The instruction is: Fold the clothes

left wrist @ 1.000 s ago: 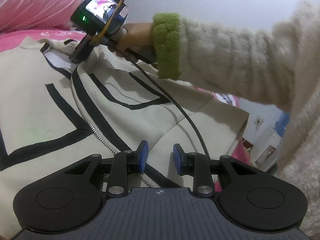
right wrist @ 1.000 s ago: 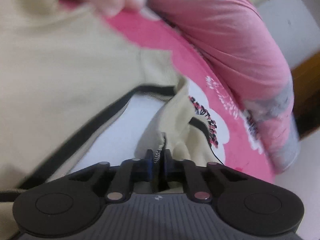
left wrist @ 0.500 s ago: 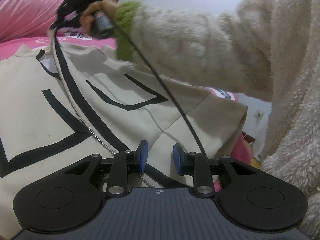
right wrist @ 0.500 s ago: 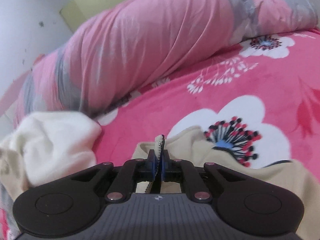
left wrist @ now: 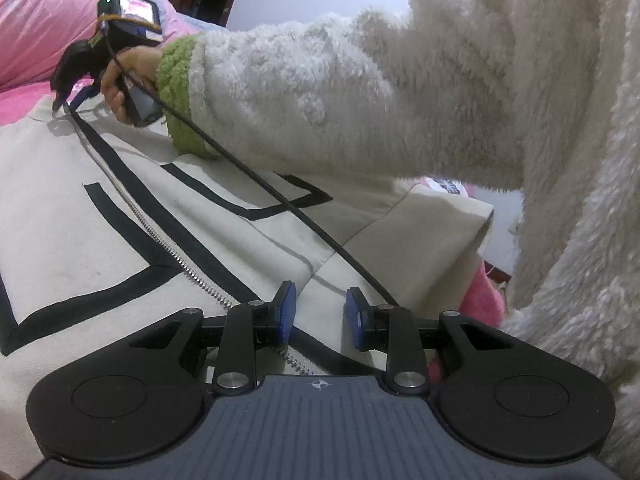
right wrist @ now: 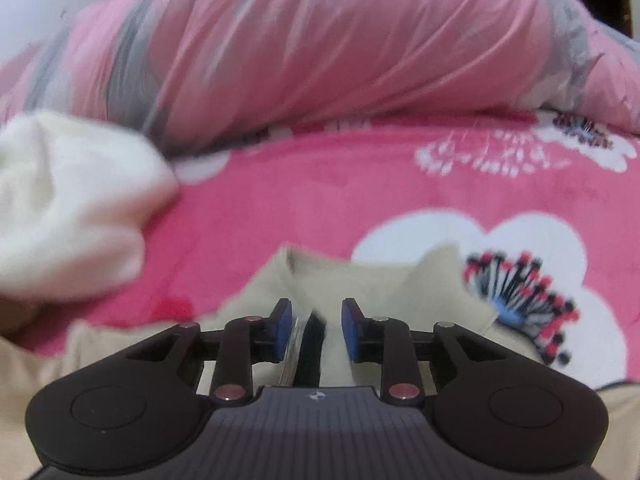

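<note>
Two grippers flatten the cream zip-up jacket (left wrist: 120, 216) on the pink floral bedspread (right wrist: 320, 200): the right gripper (right wrist: 316, 328), jaws opening, releases the collar's zipper edge at twelve o'clock, while the left gripper (left wrist: 320, 312) hovers, pads spread and empty, above the hem at six.

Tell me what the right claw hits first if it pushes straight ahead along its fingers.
Probably the jacket's collar edge lying just past the opening right claw; its zipper strip sits between the jaws. Beyond come the pink sheet and pillow. Depth is unclear.

bedroom: floral bedsheet (right wrist: 320, 208), pink duvet (right wrist: 320, 48)
</note>
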{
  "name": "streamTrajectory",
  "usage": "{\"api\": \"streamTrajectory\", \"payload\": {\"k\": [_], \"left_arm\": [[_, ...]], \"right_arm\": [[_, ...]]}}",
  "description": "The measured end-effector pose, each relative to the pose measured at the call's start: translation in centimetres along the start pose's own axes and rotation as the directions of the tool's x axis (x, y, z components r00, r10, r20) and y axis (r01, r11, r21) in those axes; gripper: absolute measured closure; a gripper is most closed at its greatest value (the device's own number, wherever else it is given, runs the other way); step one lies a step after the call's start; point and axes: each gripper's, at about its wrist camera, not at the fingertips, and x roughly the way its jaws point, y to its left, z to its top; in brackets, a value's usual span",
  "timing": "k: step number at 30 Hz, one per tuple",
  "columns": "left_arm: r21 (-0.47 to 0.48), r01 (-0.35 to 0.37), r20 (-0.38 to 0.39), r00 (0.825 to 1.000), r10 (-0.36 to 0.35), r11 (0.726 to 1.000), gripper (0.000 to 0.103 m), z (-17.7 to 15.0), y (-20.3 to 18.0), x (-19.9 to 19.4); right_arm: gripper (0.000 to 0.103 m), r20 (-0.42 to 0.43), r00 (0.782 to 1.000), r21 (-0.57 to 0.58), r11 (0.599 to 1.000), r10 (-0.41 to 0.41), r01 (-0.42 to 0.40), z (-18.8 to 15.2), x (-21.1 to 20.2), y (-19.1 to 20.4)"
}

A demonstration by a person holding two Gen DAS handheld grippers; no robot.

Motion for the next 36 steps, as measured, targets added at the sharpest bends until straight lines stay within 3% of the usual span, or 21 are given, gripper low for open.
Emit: {"api": "streamTrajectory", "payload": {"k": [5,9,12,16,19,25,27,30,33,36], "left_arm": [[-0.004,0.0,-0.001,1.0,0.0,1.0,0.076,0.0,0.2,0.1],[-0.043,0.015,-0.01,1.0,-0.015,0.999,0.076,0.3,0.8,-0.2],[-0.101,0.028,-0.021,0.999,-0.031,0.994,0.076,0.8,1.5,-0.2],[-0.153,0.027,-0.032,0.999,-0.033,0.988,0.076,1.2,1.8,-0.3],[-0.178,0.013,-0.04,0.999,-0.021,0.984,0.076,1.5,1.9,-0.6],[-0.222,-0.036,-0.049,0.998,0.026,0.974,0.075,2.8,2.5,-1.6],[-0.235,-0.045,-0.036,0.999,0.038,0.971,0.075,3.4,2.8,-1.9],[-0.259,-0.059,-0.027,0.998,0.054,0.964,0.075,4.3,3.2,-1.3],[-0.276,-0.089,-0.039,0.996,0.082,0.957,0.075,4.9,3.4,0.0],[-0.277,-0.126,-0.064,0.992,0.112,0.953,0.075,5.0,3.4,1.5]], "right_arm": [[0.074,0.134,0.989,0.144,0.986,0.06,-0.079,2.2,-6.4,-3.0],[0.074,0.198,0.979,0.258,0.961,0.046,-0.098,1.9,-14.5,-7.3],[0.074,0.213,0.977,0.302,0.952,-0.022,-0.045,0.5,-21.0,-10.9],[0.072,0.168,0.973,0.369,0.925,-0.158,0.086,-3.5,-27.7,-15.5],[0.064,0.125,0.965,0.495,0.857,-0.232,0.142,-8.3,-31.2,-19.2],[0.059,0.131,0.952,0.791,0.608,-0.278,0.069,-20.9,-38.0,-26.0],[0.055,0.149,0.947,0.836,0.548,-0.283,0.033,-24.3,-39.4,-26.9],[0.052,0.128,0.954,0.847,0.531,-0.272,0.038,-27.2,-39.5,-27.3],[0.034,0.109,0.973,0.833,0.553,-0.202,0.021,-28.3,-37.9,-27.0],[0.032,0.097,0.984,0.78,0.625,-0.151,0.019,-28.0,-35.6,-25.7]]}}
